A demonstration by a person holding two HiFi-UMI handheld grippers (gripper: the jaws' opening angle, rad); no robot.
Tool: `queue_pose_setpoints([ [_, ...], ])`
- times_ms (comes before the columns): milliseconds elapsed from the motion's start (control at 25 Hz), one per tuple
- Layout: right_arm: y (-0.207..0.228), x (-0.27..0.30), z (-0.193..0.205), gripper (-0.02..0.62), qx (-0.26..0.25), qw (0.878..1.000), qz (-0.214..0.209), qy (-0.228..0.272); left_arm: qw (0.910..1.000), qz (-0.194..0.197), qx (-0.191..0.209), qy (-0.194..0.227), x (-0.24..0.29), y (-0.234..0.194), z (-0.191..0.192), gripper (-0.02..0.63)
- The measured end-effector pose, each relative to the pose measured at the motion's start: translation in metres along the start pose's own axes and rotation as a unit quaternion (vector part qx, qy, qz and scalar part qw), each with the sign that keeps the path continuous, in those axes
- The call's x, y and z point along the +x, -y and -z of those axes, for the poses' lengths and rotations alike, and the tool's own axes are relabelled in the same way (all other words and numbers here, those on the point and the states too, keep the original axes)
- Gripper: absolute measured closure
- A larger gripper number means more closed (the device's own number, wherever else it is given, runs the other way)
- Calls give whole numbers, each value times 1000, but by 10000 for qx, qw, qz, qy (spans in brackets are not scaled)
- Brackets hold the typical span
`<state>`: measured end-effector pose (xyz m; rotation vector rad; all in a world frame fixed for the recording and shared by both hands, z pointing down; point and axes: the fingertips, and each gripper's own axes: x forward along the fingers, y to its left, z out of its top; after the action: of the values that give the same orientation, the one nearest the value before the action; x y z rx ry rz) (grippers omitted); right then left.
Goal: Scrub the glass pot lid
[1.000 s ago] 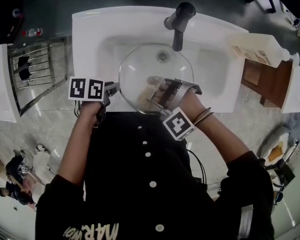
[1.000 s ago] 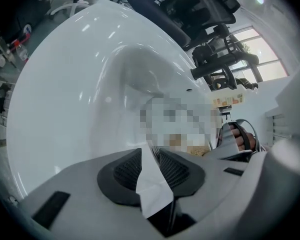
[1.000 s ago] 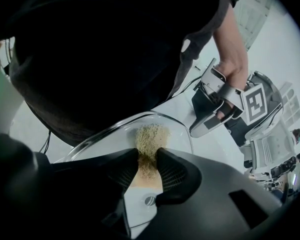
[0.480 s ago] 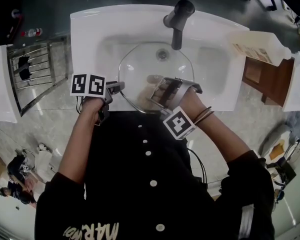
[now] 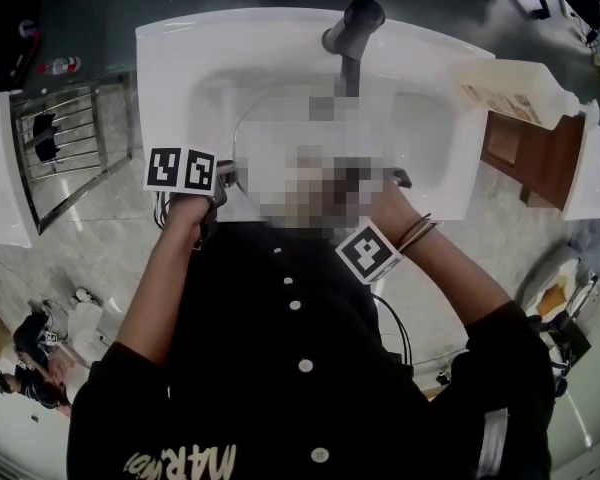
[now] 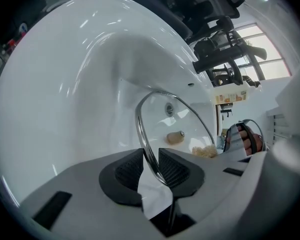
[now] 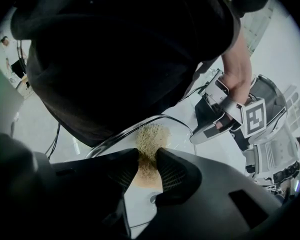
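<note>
The round, clear glass pot lid [image 6: 176, 118] with its steel rim is held on edge over the white ceramic basin [image 6: 65, 99], below the dark metal tap [image 5: 348, 36]. Its pale knob [image 6: 175, 137] is seen through the glass in the left gripper view.

The jaws of the left gripper [image 6: 151, 158] have just been closing, and the steel rim is found between the ribbed pads. The pads are drawn in to a narrow gap and seem to press on the rim, though a sliver of white beside one pad leaves that short of certain. A fresh hold on the lid is judged to have been taken, so that it is steadied again for scrubbing.

A tan, fibrous scouring pad [image 7: 150, 136] is pinched between the jaws of the right gripper [image 7: 147, 156]. Its free end shows against the glass just inside the rim.

Against the earlier head views, the marker cubes and both forearms are hardly shifted, and the lid is kept at the same place over the basin. The scrubbing is therefore taken to be under way, with most of the glass yet to be covered.
</note>
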<state>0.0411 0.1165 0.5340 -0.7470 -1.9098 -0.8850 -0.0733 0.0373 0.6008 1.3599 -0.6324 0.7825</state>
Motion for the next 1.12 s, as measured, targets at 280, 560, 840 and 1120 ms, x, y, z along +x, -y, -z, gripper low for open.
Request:
queue_pose_setpoints([
  [280, -24, -14, 17, 465, -190, 9988, -454, -47, 9998, -74, 157, 5, 0, 0, -1, 489],
  [560, -53, -29, 48, 465, -199, 9930, -1114, -336, 9999, -26, 129, 28, 0, 3, -2, 488],
  [840, -55, -26, 55, 463, -188, 9910, -1156, -648, 9991, -60, 431, 1, -2, 3, -3, 474],
  [1120, -14, -47, 72, 462, 1679, 9781, 447, -1149, 9951, -173, 941, 243, -31, 9, -1, 401],
])
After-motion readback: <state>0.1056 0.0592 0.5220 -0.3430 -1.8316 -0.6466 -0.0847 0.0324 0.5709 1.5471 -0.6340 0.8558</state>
